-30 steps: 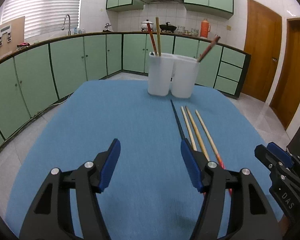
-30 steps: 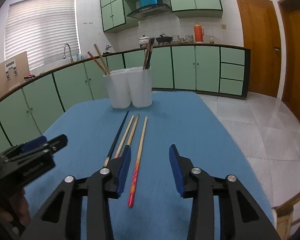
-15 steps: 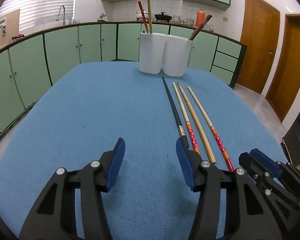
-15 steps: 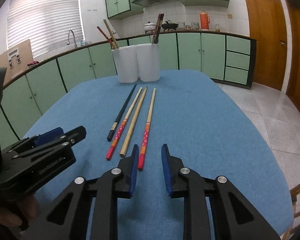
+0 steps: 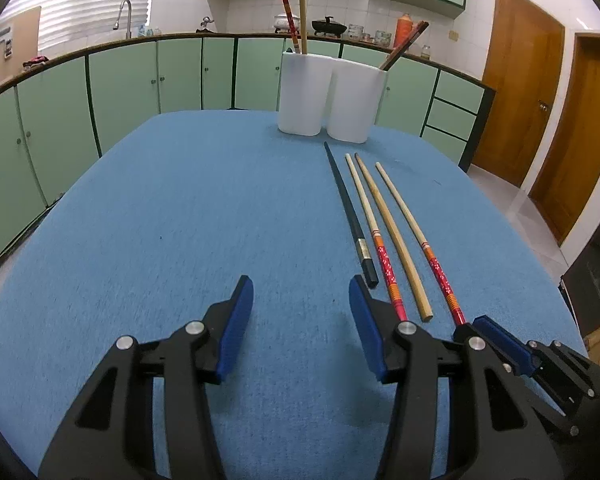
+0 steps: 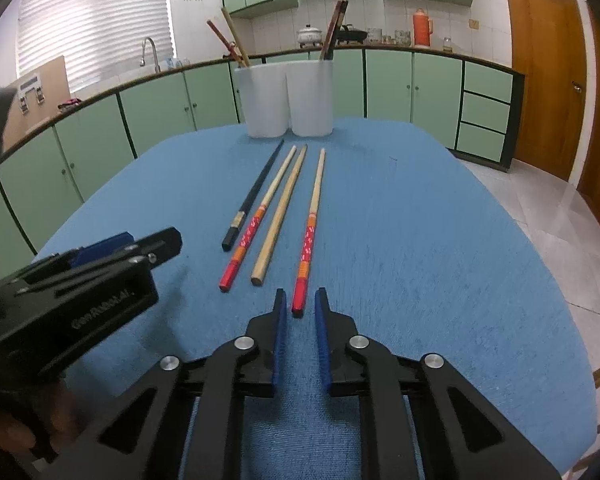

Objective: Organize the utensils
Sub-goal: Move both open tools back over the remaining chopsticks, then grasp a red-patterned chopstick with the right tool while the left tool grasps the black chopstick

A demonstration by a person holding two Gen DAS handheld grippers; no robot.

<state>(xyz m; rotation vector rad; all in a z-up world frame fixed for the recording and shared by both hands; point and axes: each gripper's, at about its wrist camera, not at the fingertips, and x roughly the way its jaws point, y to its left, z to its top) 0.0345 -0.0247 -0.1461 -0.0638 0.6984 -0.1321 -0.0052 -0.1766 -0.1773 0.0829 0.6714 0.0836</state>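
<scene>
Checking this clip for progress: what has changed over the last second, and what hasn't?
Both tongs dropped toward the blue table. The right tongs are closing around the red end of the rightmost chopstick, not yet gripping. The left tongs narrowed slightly, nothing between them. The four chopsticks and white holders stayed put.

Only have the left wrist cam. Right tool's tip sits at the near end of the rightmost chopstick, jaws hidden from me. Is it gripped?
Observer: Not yet. In the right wrist view, the red end of the rightmost chopstick lies between the pads of the right tool. The jaws are closing, with a thin gap showing on each side.
Operator: Left tool touching any chopstick? Its own finger blocks my view.
Observer: No. From the right wrist view, the left tool is apart from the black chopstick, off to its left.
</scene>
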